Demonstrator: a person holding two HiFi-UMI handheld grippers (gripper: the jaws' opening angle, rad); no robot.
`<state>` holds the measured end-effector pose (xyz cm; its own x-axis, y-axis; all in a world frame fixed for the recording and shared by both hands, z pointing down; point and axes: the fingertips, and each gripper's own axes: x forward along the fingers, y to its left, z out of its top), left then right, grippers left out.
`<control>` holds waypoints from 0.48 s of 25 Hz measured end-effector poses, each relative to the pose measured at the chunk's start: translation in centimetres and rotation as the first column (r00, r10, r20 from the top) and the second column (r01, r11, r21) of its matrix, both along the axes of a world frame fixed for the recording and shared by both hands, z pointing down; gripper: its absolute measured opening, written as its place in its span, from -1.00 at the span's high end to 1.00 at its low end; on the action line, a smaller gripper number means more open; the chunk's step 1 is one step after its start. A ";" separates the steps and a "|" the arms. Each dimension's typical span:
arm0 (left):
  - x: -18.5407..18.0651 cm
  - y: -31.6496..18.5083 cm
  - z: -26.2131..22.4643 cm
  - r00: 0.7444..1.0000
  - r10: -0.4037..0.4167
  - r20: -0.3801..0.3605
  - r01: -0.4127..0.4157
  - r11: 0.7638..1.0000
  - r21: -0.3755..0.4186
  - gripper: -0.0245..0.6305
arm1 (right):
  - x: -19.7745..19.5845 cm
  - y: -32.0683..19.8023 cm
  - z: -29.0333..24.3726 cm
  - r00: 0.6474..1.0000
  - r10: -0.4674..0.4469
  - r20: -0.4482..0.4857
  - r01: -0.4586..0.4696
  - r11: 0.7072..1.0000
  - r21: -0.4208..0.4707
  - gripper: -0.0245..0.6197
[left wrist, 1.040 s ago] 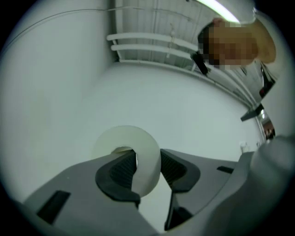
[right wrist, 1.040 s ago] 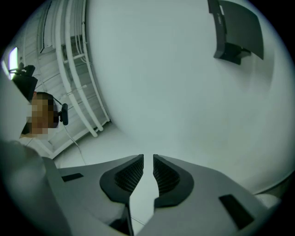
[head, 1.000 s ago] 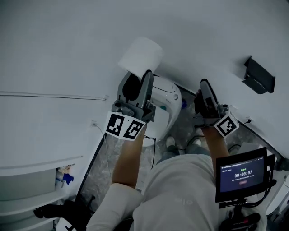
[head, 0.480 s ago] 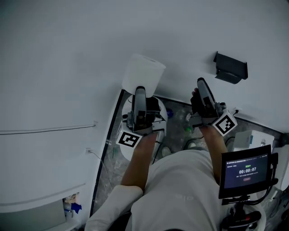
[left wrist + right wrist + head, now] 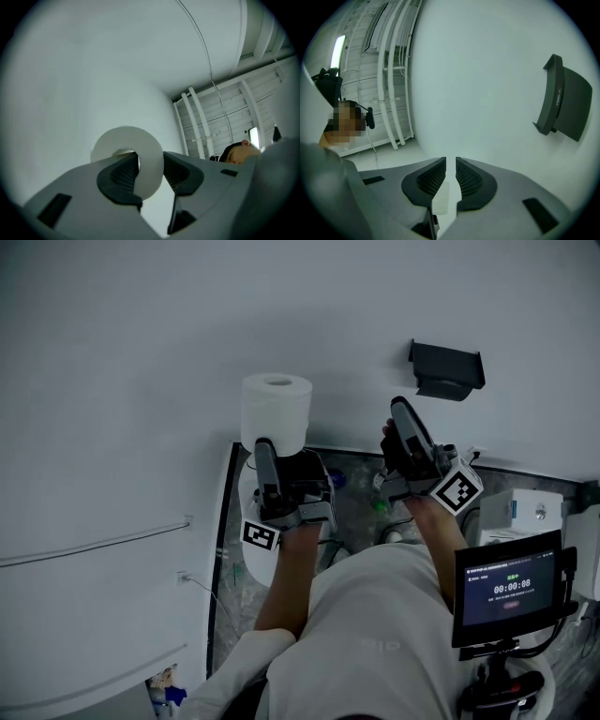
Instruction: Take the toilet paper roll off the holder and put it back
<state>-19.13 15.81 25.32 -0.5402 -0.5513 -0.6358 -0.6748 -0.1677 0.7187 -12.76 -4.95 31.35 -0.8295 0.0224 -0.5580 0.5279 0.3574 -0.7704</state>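
One toilet paper roll (image 5: 276,412), one black holder (image 5: 446,369) on the wall, two grippers. The left gripper (image 5: 151,168) pinches the roll's side; the right gripper (image 5: 450,171) has its jaws almost pressed together.

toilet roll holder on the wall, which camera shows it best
The right gripper view: the black holder sits large at the right, close, side-on and empty. The head view shows the holder small, near the top edge. The left gripper view misses it.
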 end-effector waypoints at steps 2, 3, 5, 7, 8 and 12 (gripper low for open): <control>-0.4 0.1 -0.2 1.000 -0.007 -0.007 0.007 1.000 0.000 0.45 | 0.0 -0.2 -0.1 1.000 0.005 -0.002 -0.005 1.000 0.000 0.77; -0.5 0.0 -0.1 1.000 -0.014 -0.009 0.014 1.000 -0.015 0.45 | 0.0 -0.3 0.0 1.000 0.007 -0.004 -0.007 1.000 0.003 0.77; -0.6 -0.3 0.0 1.000 -0.027 0.003 0.027 0.997 -0.079 0.46 | -0.1 -0.3 0.0 1.000 0.010 -0.007 -0.010 1.000 0.008 0.77; -0.3 -0.3 0.0 1.000 -0.012 0.009 0.012 0.997 -0.081 0.46 | -0.1 -0.3 0.1 1.000 0.011 -0.011 -0.011 1.000 0.007 0.77; -0.2 -0.2 -0.1 1.000 0.000 0.001 0.000 0.999 -0.048 0.46 | 0.0 -0.3 0.2 1.000 0.011 -0.012 -0.011 1.000 0.006 0.77; 0.0 0.2 -0.1 1.000 0.015 -0.005 -0.015 1.000 0.001 0.45 | 0.1 -0.4 0.3 1.000 0.013 -0.014 -0.013 1.000 0.006 0.77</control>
<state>-19.09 16.05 25.19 -0.5349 -0.5591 -0.6335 -0.6686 -0.1783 0.7219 -12.64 -5.35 31.63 -0.8377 0.0149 -0.5459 0.5121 0.3683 -0.7759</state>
